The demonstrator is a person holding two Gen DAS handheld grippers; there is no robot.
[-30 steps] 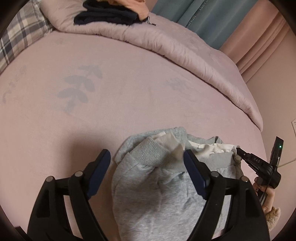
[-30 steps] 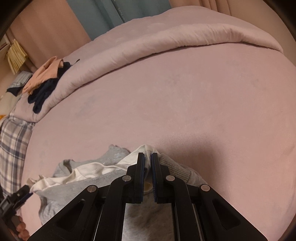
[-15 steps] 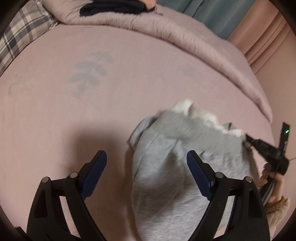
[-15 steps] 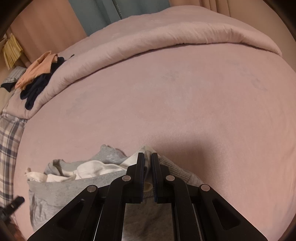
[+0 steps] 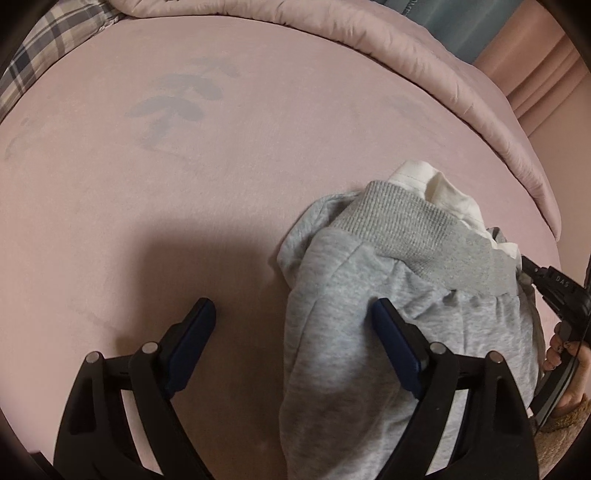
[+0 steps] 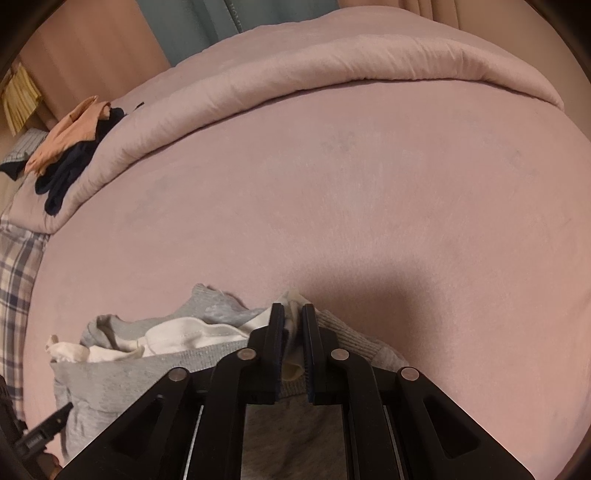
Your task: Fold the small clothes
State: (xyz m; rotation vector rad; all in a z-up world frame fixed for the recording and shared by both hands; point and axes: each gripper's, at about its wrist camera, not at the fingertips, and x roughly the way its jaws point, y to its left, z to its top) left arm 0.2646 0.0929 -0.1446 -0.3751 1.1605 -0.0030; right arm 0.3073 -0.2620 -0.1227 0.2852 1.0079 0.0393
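Note:
Small grey sweatpants [image 5: 351, 314] lie bunched on the pink bed sheet [image 5: 184, 192], ribbed waistband [image 5: 406, 229] up and white lining [image 5: 443, 188] showing. My left gripper [image 5: 292, 301] is open just above the sheet. Its right finger [image 5: 391, 339] rests over the grey cloth, its left finger over bare sheet, and nothing is pinched. My right gripper [image 6: 293, 308] is shut on the waistband's end, with white lining between the pads. Its tip [image 5: 526, 264] shows at the garment's right corner, with a person's hand [image 5: 561, 354] behind. The sweatpants [image 6: 129, 376] spread left of it.
A rolled pink duvet [image 6: 332, 62] runs along the far side of the bed. Peach and navy clothes [image 6: 74, 147] are piled on its left end. A plaid pillow [image 5: 44, 48] sits at the far left, with curtains [image 6: 207, 29] behind. A faint leaf print [image 5: 177, 99] marks the sheet.
The left gripper sank toward the sheet. The waistband that lay between its fingers now lies off to the right. The right gripper kept its hold and stayed put.

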